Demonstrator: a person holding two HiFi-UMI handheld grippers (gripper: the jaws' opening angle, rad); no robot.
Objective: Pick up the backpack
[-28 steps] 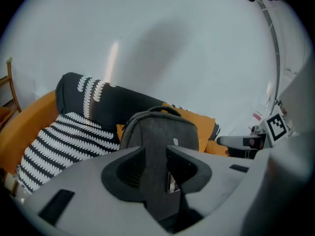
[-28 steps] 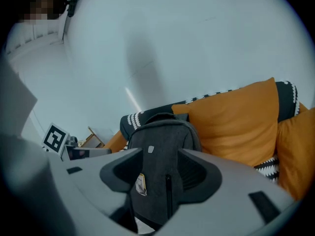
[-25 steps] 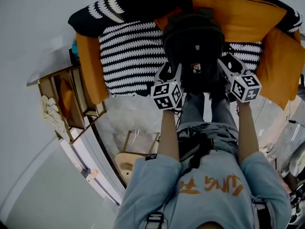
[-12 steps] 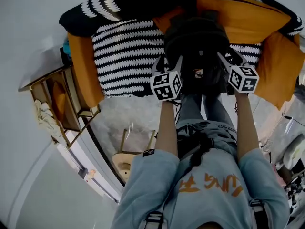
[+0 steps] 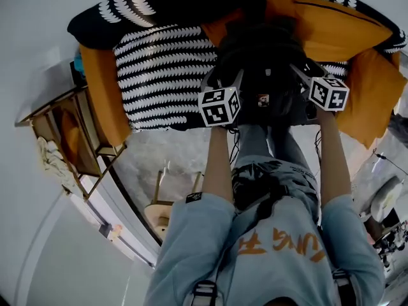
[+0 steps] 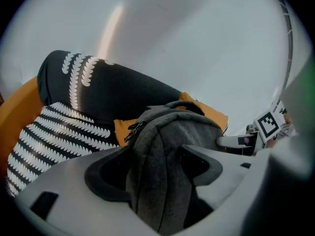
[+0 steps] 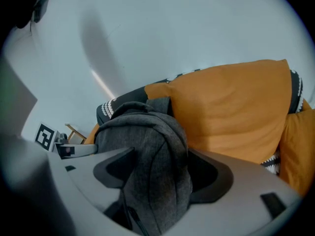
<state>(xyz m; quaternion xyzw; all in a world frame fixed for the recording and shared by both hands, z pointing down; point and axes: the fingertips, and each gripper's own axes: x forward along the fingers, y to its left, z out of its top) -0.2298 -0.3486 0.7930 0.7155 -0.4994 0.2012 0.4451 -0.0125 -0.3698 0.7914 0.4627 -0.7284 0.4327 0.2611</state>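
Observation:
A dark grey backpack [image 5: 258, 50] stands upright on the sofa seat, leaning against an orange cushion [image 5: 331, 24]. My left gripper [image 5: 223, 80] is at its left side. In the left gripper view a fold of the backpack [image 6: 172, 146] lies between the wide-spread jaws of the left gripper [image 6: 160, 166]. My right gripper [image 5: 305, 72] is at the right side. Its jaws are opening, with the backpack's [image 7: 147, 141] grey fabric between them at the right gripper [image 7: 160, 173]. Neither pair of pads visibly presses the fabric.
The sofa has black-and-white patterned cushions [image 5: 166, 69] and orange side cushions [image 5: 105, 88]. A wooden shelf unit [image 5: 70, 132] stands at the left and a small wooden stool [image 5: 167, 206] on the floor. The person's legs stand right before the sofa.
Both grippers have slid forward toward the sofa along the backpack's two sides. The backpack stays between them, against the orange cushion.

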